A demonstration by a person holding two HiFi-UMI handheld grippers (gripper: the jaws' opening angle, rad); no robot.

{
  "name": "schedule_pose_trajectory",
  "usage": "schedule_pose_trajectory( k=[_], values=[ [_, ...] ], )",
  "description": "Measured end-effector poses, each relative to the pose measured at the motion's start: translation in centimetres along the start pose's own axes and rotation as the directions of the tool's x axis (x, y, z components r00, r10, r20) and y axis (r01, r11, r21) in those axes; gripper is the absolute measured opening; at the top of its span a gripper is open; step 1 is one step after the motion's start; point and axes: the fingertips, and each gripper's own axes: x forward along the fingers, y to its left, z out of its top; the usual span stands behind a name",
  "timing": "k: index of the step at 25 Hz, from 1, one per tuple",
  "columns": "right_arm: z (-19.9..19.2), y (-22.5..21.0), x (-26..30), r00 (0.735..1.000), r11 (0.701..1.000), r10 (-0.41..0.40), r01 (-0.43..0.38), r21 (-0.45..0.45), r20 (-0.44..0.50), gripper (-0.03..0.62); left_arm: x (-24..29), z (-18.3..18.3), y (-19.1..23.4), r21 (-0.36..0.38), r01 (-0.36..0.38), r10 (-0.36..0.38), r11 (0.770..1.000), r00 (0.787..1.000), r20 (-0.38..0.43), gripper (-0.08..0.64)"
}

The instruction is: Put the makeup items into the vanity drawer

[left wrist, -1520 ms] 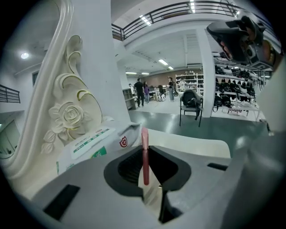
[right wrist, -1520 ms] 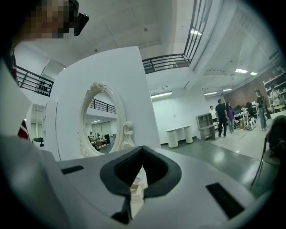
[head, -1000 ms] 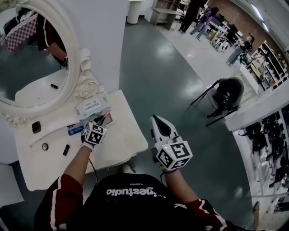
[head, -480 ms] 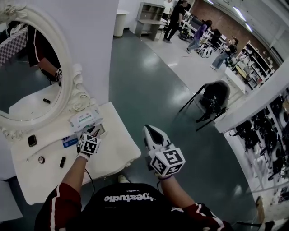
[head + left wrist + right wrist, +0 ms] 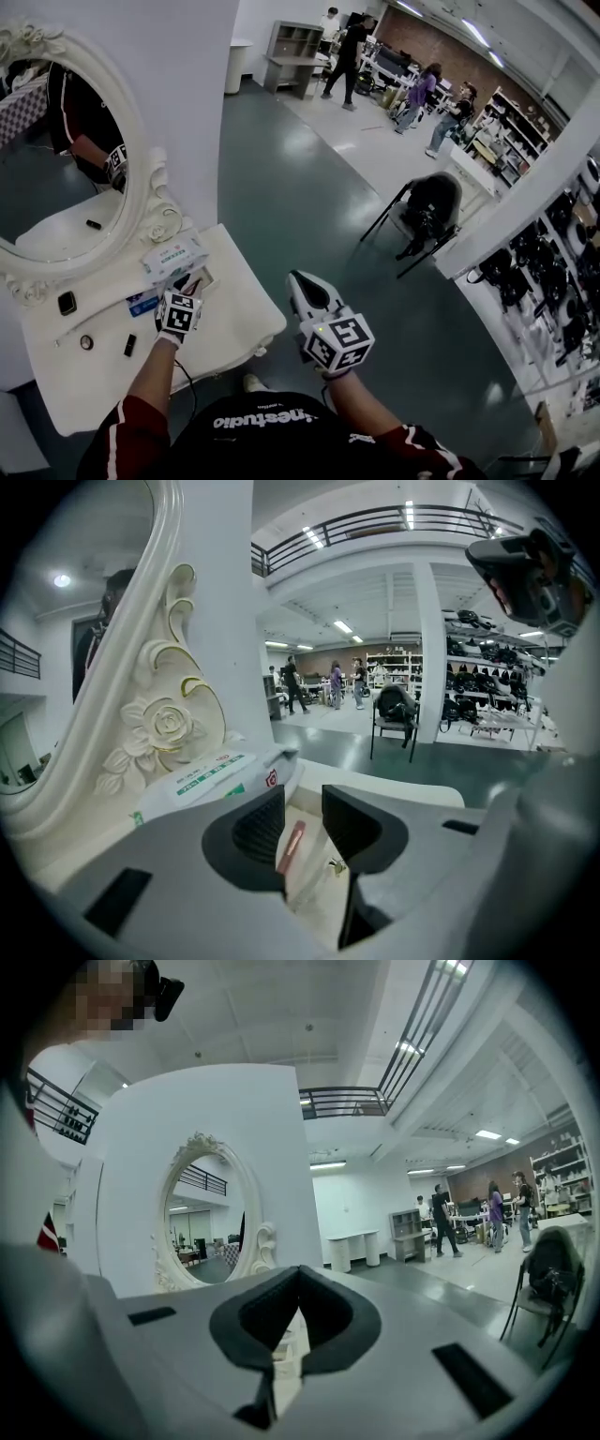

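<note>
Head cam steep down; gripper cams fwd; all share vanity (image 5: 234, 305), L nearest

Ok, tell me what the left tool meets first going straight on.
Probably the pink stick lying ahead between the left tool's jaws, which have just been opening and grip nothing; depth is unclear.

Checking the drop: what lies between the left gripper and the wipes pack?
A pink stick lying in a white compartment, shown in the left gripper view.
</note>
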Motion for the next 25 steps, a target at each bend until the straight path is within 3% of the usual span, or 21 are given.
schedule_pose_trajectory(
  k=[12, 25],
  values=[
    [0.4, 4.2, -0.7, 0.999, 0.999, 0.044, -0.044, -0.004, 0.012, 0.003, -6.1, 2.0, 0.3, -0.045, -0.027, 0.032, 0.999, 0.994, 0.100, 0.115],
    [0.1, 9.5, -2.7, 0.995, 0.995, 0.096, -0.095, -0.008, 0.037, 0.003, -16.2, 4.2, -0.3, -0.077, -0.057, 0.075, 0.995, 0.965, 0.251, 0.115]
  ],
)
